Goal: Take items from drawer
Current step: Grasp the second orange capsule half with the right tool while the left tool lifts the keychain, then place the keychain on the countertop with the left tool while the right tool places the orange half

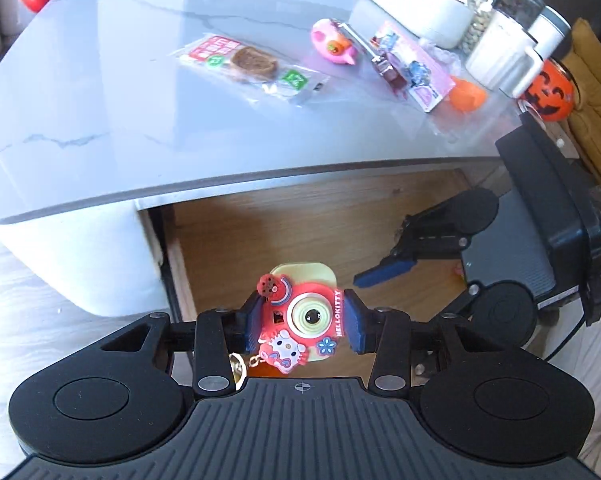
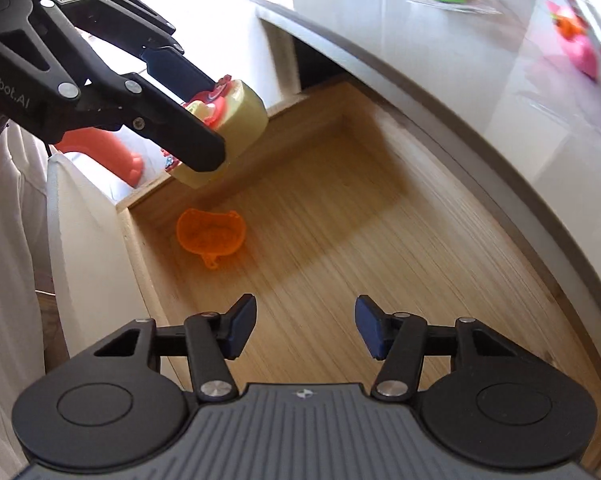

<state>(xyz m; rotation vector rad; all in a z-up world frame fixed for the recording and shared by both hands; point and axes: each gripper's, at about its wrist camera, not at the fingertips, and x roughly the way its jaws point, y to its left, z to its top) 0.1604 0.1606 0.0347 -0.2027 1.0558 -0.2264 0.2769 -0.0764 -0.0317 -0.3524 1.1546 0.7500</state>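
Stock count: bench, drawer and tongs

Tongs: two, left point(image 1: 304, 322) and right point(image 2: 305, 327). Toy camera point(image 1: 300, 320): one. Orange cup point(image 2: 210, 234) in drawer point(image 2: 380, 240): one. On bench point(image 1: 140, 100): snack packet point(image 1: 248, 66), one; pink toy point(image 1: 334, 42), one; carded pack point(image 1: 410, 66), one; pumpkin pail point(image 1: 548, 94) at 2 o'clock, one.

A glossy white marble-look tabletop point(image 1: 100, 120) fills the upper frame, carrying a clear snack packet point(image 1: 248, 65), a pink toy point(image 1: 334, 42) and a white mug point(image 1: 500, 60). Below it, the open wooden drawer point(image 2: 380, 240) holds an orange translucent plastic piece point(image 2: 210, 234) at centre left.
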